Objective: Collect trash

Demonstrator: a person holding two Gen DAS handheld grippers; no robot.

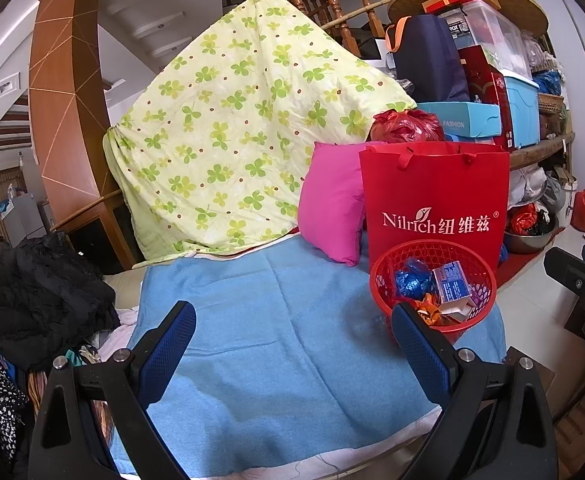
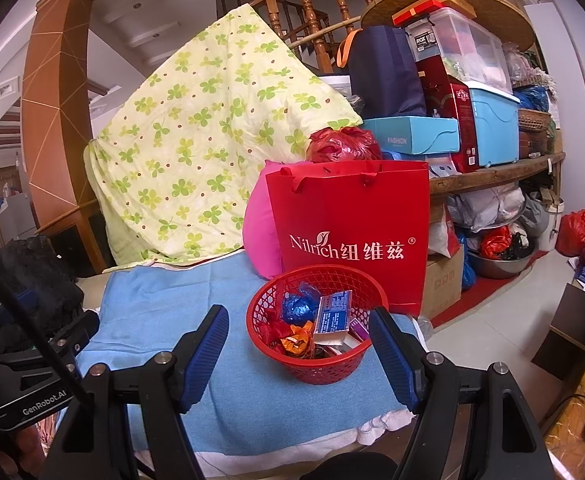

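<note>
The right gripper (image 2: 298,354) has its blue-padded fingers spread wide with nothing between the pads; it hangs above the blue towel (image 2: 164,320), and the red mesh basket (image 2: 316,364) sits framed between the two fingers, just past their tips. The left gripper (image 1: 294,346) is likewise spread and holds nothing; it hovers over the middle of the same towel (image 1: 272,340), with the basket (image 1: 468,268) off by its right finger.

The basket stands on the towel's right side and holds the trash: a crumpled blue wrapper (image 2: 300,306), a small white-and-blue carton (image 2: 332,316) lying tilted, an orange wrapper (image 2: 296,340) and red scraps beneath; what lies under them cannot be made out.

Directly behind the basket, touching or nearly so, stands a red paper bag (image 2: 352,220) printed "Nilrich"; a pink pillow (image 2: 260,228) leans at its left; a knotted red plastic bag (image 2: 342,146) shows above its rim. Further left a clover-print quilt (image 2: 196,140) is draped high over something hidden; boxes and bins crowd the wooden shelf (image 2: 492,172) at the right.
</note>
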